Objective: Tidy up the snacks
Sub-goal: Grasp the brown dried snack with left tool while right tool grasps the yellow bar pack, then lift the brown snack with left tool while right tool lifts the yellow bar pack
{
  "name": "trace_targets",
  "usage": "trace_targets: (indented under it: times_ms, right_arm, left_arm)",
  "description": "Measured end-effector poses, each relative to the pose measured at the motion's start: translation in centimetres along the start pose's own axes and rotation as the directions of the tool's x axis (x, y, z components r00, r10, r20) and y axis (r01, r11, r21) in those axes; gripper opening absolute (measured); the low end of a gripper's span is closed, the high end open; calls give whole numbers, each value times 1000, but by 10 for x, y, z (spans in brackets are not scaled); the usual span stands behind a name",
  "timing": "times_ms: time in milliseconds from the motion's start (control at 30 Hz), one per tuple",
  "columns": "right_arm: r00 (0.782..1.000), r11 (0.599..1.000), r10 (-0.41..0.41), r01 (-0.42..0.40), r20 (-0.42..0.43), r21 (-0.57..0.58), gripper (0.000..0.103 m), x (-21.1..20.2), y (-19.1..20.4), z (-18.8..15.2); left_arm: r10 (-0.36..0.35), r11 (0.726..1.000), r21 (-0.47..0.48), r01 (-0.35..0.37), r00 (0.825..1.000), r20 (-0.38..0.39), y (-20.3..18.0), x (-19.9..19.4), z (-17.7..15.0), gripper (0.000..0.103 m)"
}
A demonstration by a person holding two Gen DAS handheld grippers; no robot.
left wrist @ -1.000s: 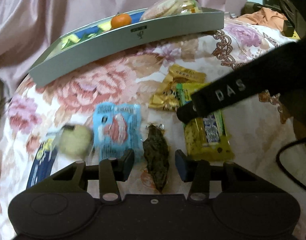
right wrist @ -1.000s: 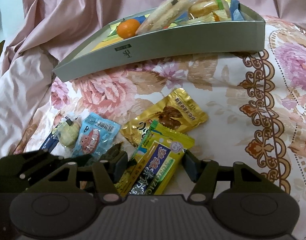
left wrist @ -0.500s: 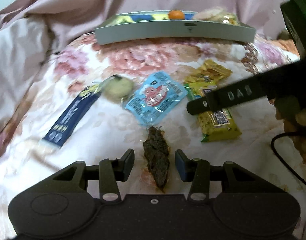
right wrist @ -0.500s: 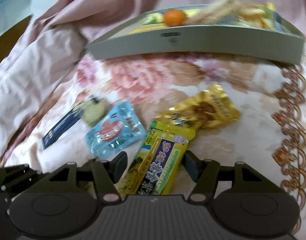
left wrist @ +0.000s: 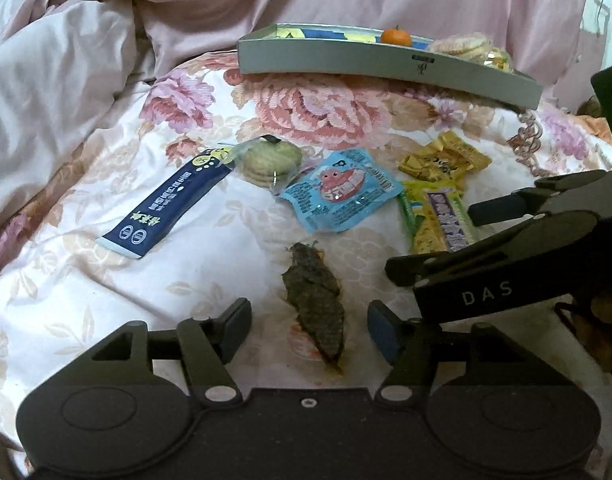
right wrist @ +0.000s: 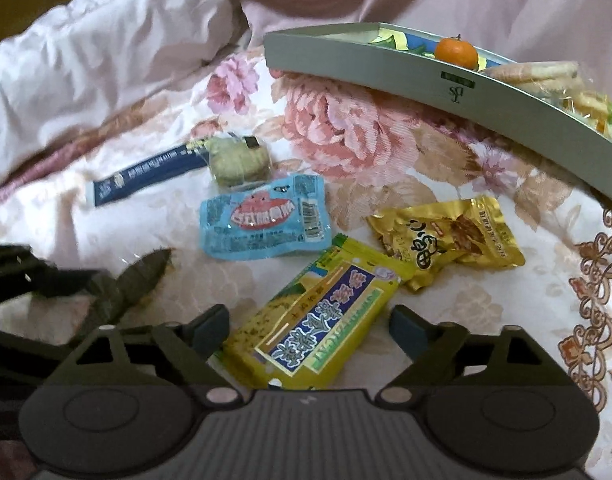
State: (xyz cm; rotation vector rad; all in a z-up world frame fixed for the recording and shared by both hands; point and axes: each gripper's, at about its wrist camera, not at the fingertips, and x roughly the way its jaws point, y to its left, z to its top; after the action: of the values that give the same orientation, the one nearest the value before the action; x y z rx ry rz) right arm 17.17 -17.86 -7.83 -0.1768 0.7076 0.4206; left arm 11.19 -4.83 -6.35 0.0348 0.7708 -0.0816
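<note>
Loose snacks lie on a floral bedspread. My left gripper [left wrist: 309,325] is open, its fingers on either side of a dark dried snack [left wrist: 314,297]. My right gripper [right wrist: 309,330] is open around the near end of a yellow-green packet [right wrist: 318,318], which also shows in the left wrist view [left wrist: 438,216]. Beyond lie a blue packet [right wrist: 265,218], a gold packet [right wrist: 446,236], a wrapped round biscuit [right wrist: 238,162] and a navy stick pack [right wrist: 145,174]. A grey tray [right wrist: 406,70] at the back holds an orange [right wrist: 456,52] and wrapped crackers [right wrist: 542,74].
Rumpled pink bedding [left wrist: 65,64] rises at the left and behind the tray. The right gripper's body [left wrist: 506,276] crosses the right side of the left wrist view. The left gripper's dark arm [right wrist: 45,280] shows at the left of the right wrist view.
Both grippers have pulled back and turned, so the tray looks farther off and to the right. Both have opened wider. The snacks have not moved.
</note>
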Motion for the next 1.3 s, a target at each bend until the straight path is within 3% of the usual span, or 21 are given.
trace_targets:
  times_ms: [167, 267, 367, 600, 767, 967, 1067, 1200, 1300]
  right_arm:
    - [1000, 999, -17, 18, -16, 26, 97, 4, 1, -4]
    - [1000, 999, -21, 21, -12, 33, 95, 3, 0, -4]
    - [1000, 999, -30, 30, -7, 37, 85, 2, -1, -3]
    - [999, 999, -42, 42, 5, -10, 57, -3, 3, -2]
    - [999, 999, -36, 36, 12, -29, 57, -4, 6, -2]
    - [1000, 1000, -6, 6, -1, 11, 64, -1, 1, -2]
    - [1000, 1000, -8, 8, 1, 0, 57, -1, 3, -2]
    - [999, 997, -33, 35, 24, -70, 54, -4, 13, -4]
    - [993, 973, -94, 105, 65, -204, 53, -6, 28, -7]
  left_arm:
    - [10, 1000, 1, -10, 1000, 8, 1, 0, 0, 68]
    - [22, 1000, 4, -22, 1000, 16, 0, -1, -1, 62]
    - [10, 1000, 11, -10, 1000, 25, -2, -3, -1, 51]
    - [2, 1000, 10, -3, 999, 33, -3, -4, -2, 51]
    - [3, 1000, 7, -3, 999, 35, -4, -4, -2, 51]
    - [0, 1000, 6, -1, 999, 43, -5, -5, -3, 51]
    - [-8, 1000, 11, 7, 998, 54, -7, -7, -4, 51]
    - [-19, 999, 28, 17, 997, 80, -11, -12, -5, 50]
    - [-16, 999, 34, 13, 995, 100, -13, -17, -6, 50]
